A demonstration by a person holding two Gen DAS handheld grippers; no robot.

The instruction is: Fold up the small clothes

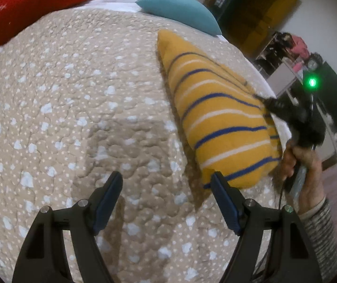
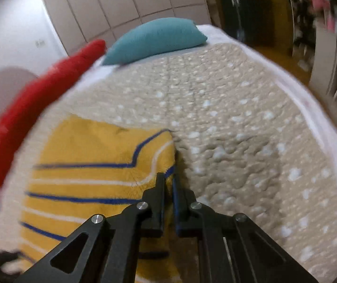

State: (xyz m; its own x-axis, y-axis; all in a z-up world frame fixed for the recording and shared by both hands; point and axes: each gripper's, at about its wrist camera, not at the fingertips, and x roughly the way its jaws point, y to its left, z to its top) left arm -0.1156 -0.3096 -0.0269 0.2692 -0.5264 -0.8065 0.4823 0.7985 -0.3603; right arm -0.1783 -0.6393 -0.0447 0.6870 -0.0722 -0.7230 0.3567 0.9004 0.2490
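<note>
A yellow garment with blue and white stripes [image 1: 218, 118] lies on the beige quilted bed, folded over, at the right of the left wrist view. My left gripper [image 1: 167, 179] is open and empty above the quilt, its right finger just beside the garment's near corner. My right gripper [image 2: 168, 179] is shut on the garment's edge [image 2: 97, 165] and holds that edge up off the quilt. It also shows in the left wrist view [image 1: 284, 113], gripping the garment's right side, with the person's hand below it.
A teal pillow [image 1: 180, 9] and a red cushion [image 1: 34, 7] lie at the head of the bed. The beige dotted quilt [image 1: 74, 108] covers the bed. Shelves and furniture [image 1: 293, 54] stand beyond the bed's right edge.
</note>
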